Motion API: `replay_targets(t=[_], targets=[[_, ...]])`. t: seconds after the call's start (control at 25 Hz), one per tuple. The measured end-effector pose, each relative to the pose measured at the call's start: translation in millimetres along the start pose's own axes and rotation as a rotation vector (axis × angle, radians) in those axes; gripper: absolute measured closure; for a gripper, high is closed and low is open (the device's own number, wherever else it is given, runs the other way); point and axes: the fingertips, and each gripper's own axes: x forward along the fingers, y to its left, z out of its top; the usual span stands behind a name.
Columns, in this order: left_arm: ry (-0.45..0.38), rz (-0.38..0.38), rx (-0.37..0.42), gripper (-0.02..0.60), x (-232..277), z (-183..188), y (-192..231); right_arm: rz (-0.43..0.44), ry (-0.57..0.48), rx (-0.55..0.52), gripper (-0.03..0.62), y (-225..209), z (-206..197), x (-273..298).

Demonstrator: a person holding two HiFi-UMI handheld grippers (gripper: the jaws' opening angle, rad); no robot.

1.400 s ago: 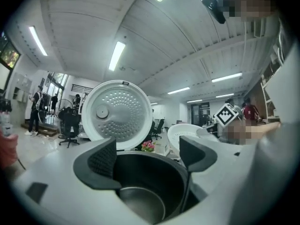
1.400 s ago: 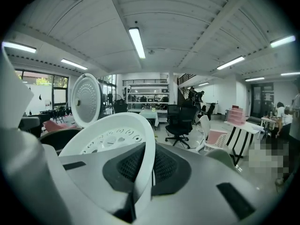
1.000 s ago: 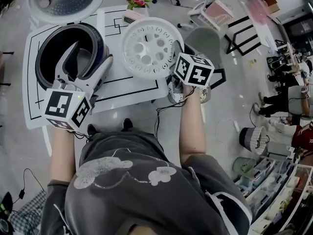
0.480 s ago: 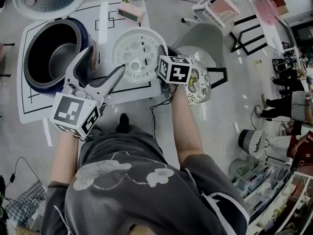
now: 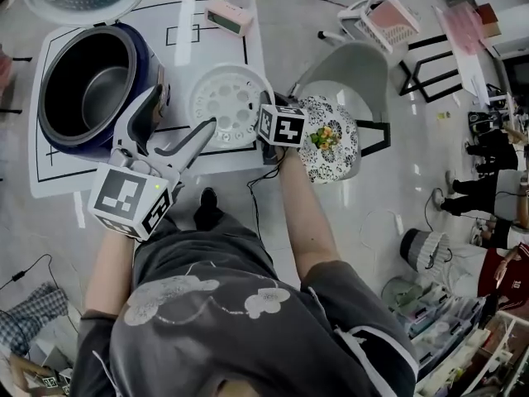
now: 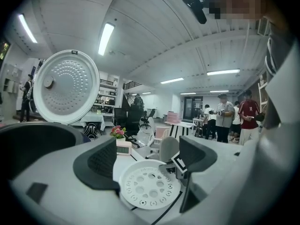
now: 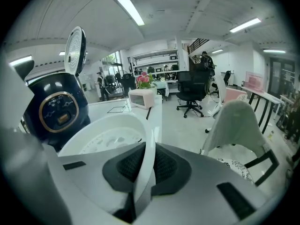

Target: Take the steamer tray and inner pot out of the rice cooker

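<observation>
Head view: the right tongs point(image 5: 264, 116) pinch the steamer tray point(image 5: 227, 106) by its rim, upper centre, low over the worktop point(image 5: 50, 176). The inner pot point(image 5: 92, 88) sits in the rice cooker point(image 5: 147, 48), upper left.

Left gripper view: the left tongs point(image 6: 149, 161) gape wide, empty.

Right gripper view: the pads clamp the tray's thin rim. The tray looks light and stiff. The pot is likely heavier and slick, so grip its rim.

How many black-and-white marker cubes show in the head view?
2. One cube tops the open left gripper near the dark blue rice cooker; the other tops the right gripper, shut on the white perforated steamer tray.
</observation>
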Motion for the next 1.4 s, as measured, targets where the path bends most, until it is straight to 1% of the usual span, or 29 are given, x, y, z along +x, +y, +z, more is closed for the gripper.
replay_targets(t=[0.2,0.32,0.36,0.4,0.44,0.48,0.52,0.64,0.76,0.84,1.0,1.12,1.28,1.4], targets=[[0.004,0.025,-0.001,0.169,-2,1,6,-0.014,0.008,-0.025,0.546,-2,-8,10],[0.002,0.033,0.001,0.169,-4,3,8,-0.011,0.018,-0.085,0.536,1,-8,13],[0.001,0.034,0.001,0.169,-4,4,9,0.0,0.022,-0.104,0.503,4,-7,14],[0.0,0.036,0.002,0.169,-5,5,11,0.016,0.025,-0.114,0.427,7,-7,14],[-0.004,0.038,0.002,0.169,-6,6,12,0.029,0.027,-0.115,0.396,10,-5,13],[-0.009,0.041,0.003,0.169,-6,8,14,0.036,0.024,-0.111,0.385,12,-2,10],[-0.016,0.045,0.003,0.169,-8,11,15,0.036,0.014,-0.104,0.36,12,3,6],[-0.041,0.059,0.008,0.169,-15,20,22,0.013,-0.045,-0.074,0.334,12,26,-15],[-0.07,0.078,0.011,0.169,-24,31,32,0.004,-0.13,-0.059,0.332,19,59,-38],[-0.086,0.095,0.013,0.169,-32,39,41,0.025,-0.176,-0.072,0.332,30,82,-50],[-0.114,0.142,0.011,0.169,-57,51,63,0.105,-0.245,-0.117,0.332,72,120,-68],[-0.137,0.193,0.043,0.169,-78,62,86,0.181,-0.297,-0.165,0.332,115,147,-80],[-0.137,0.281,0.094,0.169,-109,68,131,0.304,-0.351,-0.265,0.332,189,176,-96],[-0.12,0.329,0.113,0.169,-134,69,167,0.401,-0.342,-0.378,0.333,252,186,-102]])
